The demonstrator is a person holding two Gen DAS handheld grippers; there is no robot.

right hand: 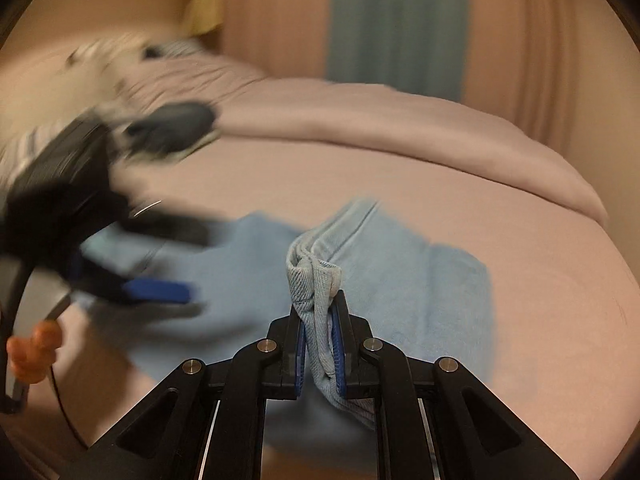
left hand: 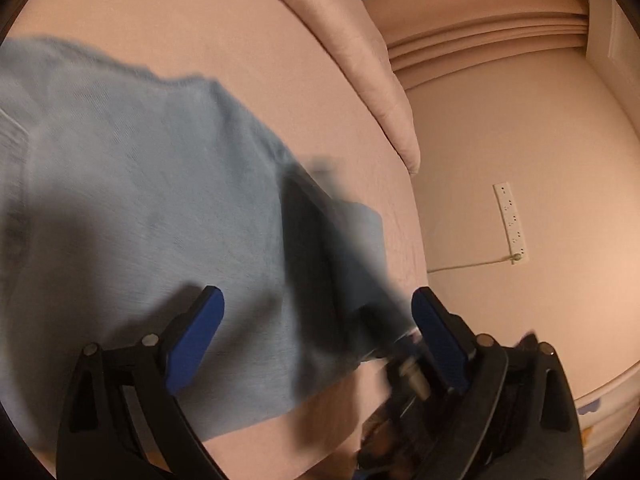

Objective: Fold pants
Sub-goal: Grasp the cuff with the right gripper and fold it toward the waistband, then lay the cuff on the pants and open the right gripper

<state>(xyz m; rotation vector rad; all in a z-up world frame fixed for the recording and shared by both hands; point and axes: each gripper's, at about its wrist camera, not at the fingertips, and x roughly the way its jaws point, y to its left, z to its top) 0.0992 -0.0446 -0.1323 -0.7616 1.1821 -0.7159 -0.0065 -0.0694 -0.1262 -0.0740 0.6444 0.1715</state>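
I am looking at a bed (right hand: pixel 440 184) under a pink sheet that is filling most of both views, with a rumpled pink duvet (right hand: pixel 400 120) lying along its far side. The pants (right hand: pixel 420 280), light blue, are lying spread on the sheet near the bed's close edge, partly doubled over on themselves. In my left view a wall (left hand: pixel 520 140) is showing beyond the bed, and a white power strip (left hand: pixel 510 222) is sitting against it with a cord trailing off it. My left gripper (left hand: pixel 316 320) is hovering just over the pants with its jaws standing wide apart, and the cloth is lying beneath them with the blue pads (left hand: pixel 196 340) not pressing on it. From the right view that same gripper is showing as a dark blur at the left, over the pants. My right gripper (right hand: pixel 320 344) is keeping its jaws nearly closed, pinching a bunched fold of the pants cloth between the blue pads, so that part is being lifted off the sheet
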